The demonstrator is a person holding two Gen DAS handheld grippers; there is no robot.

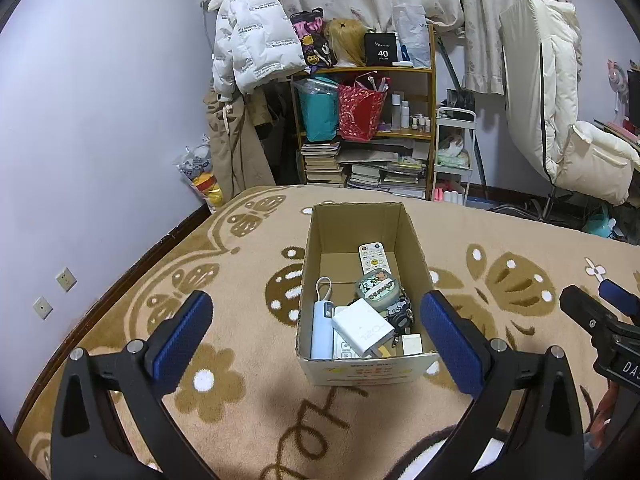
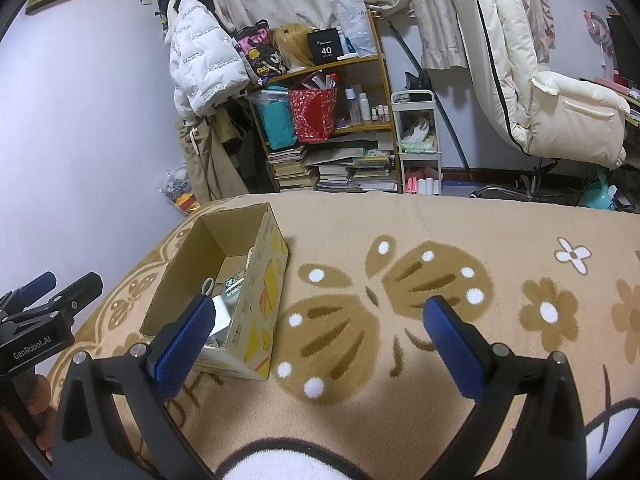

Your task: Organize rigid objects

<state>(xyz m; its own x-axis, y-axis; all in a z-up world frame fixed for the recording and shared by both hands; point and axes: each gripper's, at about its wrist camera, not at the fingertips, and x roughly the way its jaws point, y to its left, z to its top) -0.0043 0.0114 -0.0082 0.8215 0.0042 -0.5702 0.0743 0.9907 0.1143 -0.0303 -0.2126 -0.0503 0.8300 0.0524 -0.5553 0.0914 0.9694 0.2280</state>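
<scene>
Both grippers hang empty, jaws wide apart: left gripper (image 1: 316, 320) facing the box (image 1: 362, 368), right gripper (image 2: 320, 328) over bare blanket (image 2: 440, 224). Remote (image 1: 372, 258), power bank (image 1: 322, 330), charger (image 1: 362, 326) sit inside; nothing loose outside, so the tidying looks nearly finished.

My left tongs (image 1: 316, 316) and right tongs (image 2: 320, 320) are black plastic with ribbed blue pads (image 1: 182, 330), silver screws (image 1: 135, 346) at the joints, and white "GenRobot.AI" lettering (image 2: 31, 350) on the left body.
</scene>
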